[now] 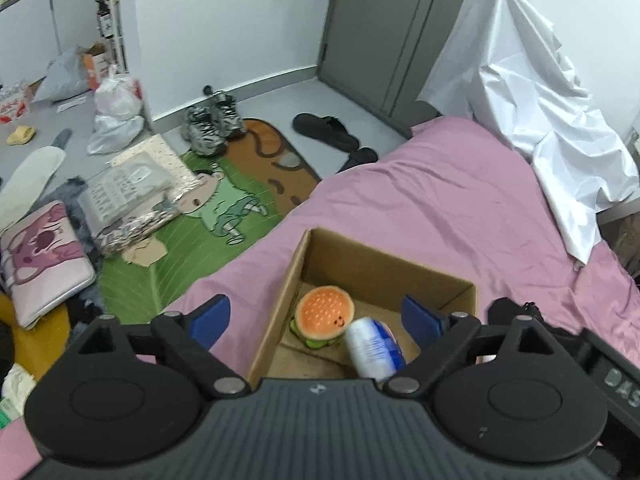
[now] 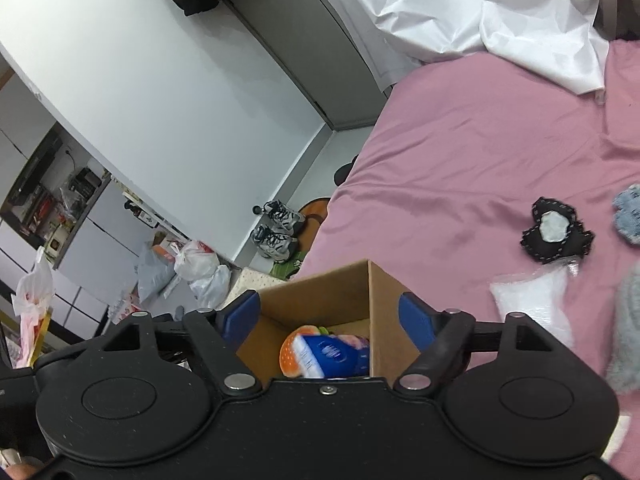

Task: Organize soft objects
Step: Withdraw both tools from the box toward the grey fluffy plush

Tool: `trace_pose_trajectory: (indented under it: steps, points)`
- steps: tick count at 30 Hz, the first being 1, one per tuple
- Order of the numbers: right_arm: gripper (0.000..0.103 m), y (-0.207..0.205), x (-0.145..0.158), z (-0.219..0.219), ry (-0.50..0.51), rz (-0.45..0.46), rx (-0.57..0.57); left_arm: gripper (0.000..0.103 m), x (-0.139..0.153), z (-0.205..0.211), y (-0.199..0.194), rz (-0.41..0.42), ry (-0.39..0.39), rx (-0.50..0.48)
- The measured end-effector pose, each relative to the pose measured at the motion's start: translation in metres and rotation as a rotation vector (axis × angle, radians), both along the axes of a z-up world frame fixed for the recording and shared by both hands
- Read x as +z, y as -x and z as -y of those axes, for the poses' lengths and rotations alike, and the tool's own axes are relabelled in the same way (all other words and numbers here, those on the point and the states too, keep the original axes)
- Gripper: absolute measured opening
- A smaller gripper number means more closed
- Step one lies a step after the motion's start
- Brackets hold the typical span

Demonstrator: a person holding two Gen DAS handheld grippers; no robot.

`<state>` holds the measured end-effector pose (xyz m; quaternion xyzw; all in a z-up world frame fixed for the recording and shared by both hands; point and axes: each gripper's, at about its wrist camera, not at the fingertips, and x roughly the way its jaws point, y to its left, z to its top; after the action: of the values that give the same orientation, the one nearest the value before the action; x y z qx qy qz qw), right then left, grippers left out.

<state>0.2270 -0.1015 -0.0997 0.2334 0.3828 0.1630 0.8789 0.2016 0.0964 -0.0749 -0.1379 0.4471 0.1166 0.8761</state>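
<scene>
An open cardboard box (image 1: 384, 256) stands on the pink bed (image 1: 460, 200). Inside it lies an orange burger plush (image 1: 324, 314) with a blurred blue-and-white soft pack (image 1: 374, 350) beside it. My left gripper (image 1: 316, 316) hovers open over the box with nothing between its blue pads. In the right wrist view my right gripper (image 2: 328, 316) is also open above the box (image 2: 320, 292), and below it the blue-and-white pack (image 2: 332, 356) lies partly over the burger plush (image 2: 290, 354). Neither gripper touches either thing.
On the bed to the right lie a black plush with a white centre (image 2: 556, 234), a light blue item (image 2: 630, 220), a white bag (image 2: 532, 300) and a grey fluffy thing (image 2: 628, 328). A white sheet (image 1: 520, 100) drapes the far end. Shoes (image 1: 212, 124), slippers and bags clutter the floor.
</scene>
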Motion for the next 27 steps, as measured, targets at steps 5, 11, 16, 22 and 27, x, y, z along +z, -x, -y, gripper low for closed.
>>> trace_pose_trajectory:
  steps: [5,11,16,22,27]
  points:
    - [0.086,0.01,0.015,0.012,0.037,-0.001,-0.015,0.092,0.009,0.009,0.012,0.004,-0.018,-0.009]
    - [0.091,0.022,0.025,0.033,0.073,-0.014,-0.038,0.099,0.022,0.021,0.024,0.012,-0.026,-0.013]
    - [0.092,0.033,0.029,0.048,0.107,-0.038,-0.052,0.102,0.031,0.035,0.036,0.035,-0.036,-0.026]
    - [0.094,0.045,0.037,0.07,0.124,-0.053,-0.076,0.102,0.041,0.051,0.047,0.055,-0.028,-0.045]
    - [0.097,0.052,0.043,0.088,0.119,-0.07,-0.085,0.103,0.049,0.073,0.054,0.056,-0.048,-0.064]
